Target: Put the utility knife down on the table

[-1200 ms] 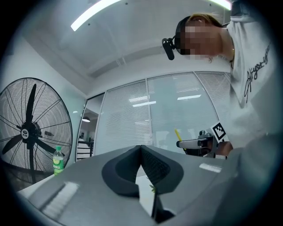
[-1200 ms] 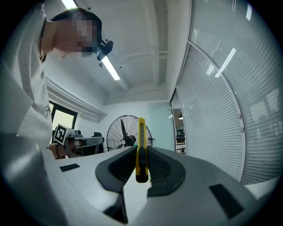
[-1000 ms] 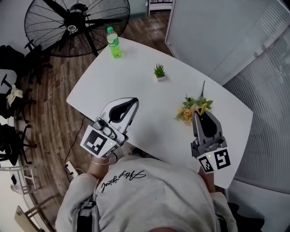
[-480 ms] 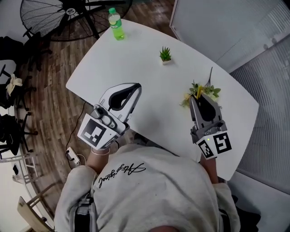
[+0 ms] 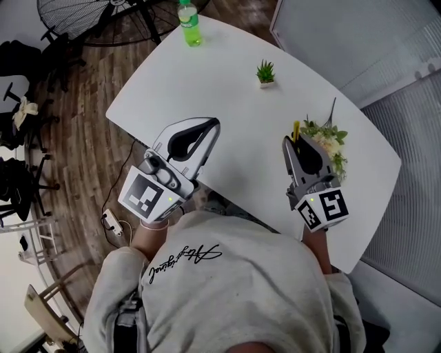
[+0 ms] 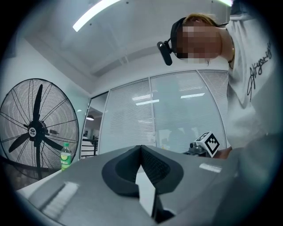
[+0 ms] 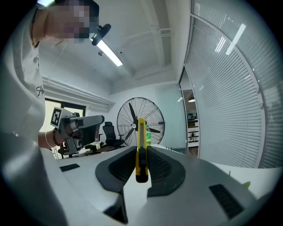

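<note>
L gripper [image 5: 211,126] fingers together, nothing btwn, over near edge of surface [image 5: 227,89]. R gripper [image 5: 292,143] fingers clamped on yellow utility knife [image 7: 141,148], tip poking past them, beside flower bunch [image 5: 329,141] near right edge. Farther: small potted plant [image 5: 265,72], then green bottle [image 5: 189,15] at far edge

Yellow utility knife [image 7: 141,132] upright in claw [image 7: 141,150]

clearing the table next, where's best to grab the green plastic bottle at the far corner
Probably take the green plastic bottle round its straight middle, jaws level, coming from the near side with the left gripper, shut and empty. It stands upright near the white table's far edge. The right gripper is shut on the yellow utility knife.
</note>
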A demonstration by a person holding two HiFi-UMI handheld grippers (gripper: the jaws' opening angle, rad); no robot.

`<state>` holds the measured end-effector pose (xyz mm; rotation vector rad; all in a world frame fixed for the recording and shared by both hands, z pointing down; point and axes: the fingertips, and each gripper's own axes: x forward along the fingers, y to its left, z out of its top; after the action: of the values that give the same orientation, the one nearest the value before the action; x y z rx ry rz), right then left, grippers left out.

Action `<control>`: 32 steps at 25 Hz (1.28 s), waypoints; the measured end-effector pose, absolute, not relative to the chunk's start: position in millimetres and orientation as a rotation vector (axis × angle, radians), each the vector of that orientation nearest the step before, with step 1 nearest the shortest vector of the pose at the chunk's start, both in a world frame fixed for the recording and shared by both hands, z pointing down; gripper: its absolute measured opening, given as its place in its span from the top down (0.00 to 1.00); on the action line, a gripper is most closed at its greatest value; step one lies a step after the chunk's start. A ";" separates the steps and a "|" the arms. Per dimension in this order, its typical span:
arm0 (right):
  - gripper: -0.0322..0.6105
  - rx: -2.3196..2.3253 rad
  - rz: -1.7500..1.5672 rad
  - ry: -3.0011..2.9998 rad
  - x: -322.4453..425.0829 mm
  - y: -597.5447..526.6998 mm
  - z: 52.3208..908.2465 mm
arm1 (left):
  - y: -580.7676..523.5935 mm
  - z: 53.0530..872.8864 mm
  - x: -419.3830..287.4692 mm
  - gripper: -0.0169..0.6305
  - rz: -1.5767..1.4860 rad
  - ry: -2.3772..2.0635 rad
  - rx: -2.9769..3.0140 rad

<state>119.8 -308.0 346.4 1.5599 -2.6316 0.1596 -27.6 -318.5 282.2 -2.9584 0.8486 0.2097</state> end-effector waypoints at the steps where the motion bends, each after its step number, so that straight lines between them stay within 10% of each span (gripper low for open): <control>1: 0.84 1.552 0.171 -2.635 117.6 -309.2 350.1 | -319.0 284.2 -30.2 0.98 0.217 0.862 -2.962; 32: 0.84 1.364 0.418 -2.517 84.2 -327.9 450.8 | -313.1 282.6 -54.8 0.98 0.198 0.965 -2.927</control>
<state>84.2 -327.9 450.8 1.3644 -2.5168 0.4181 -54.8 -313.1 282.6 -2.9270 0.9650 0.1976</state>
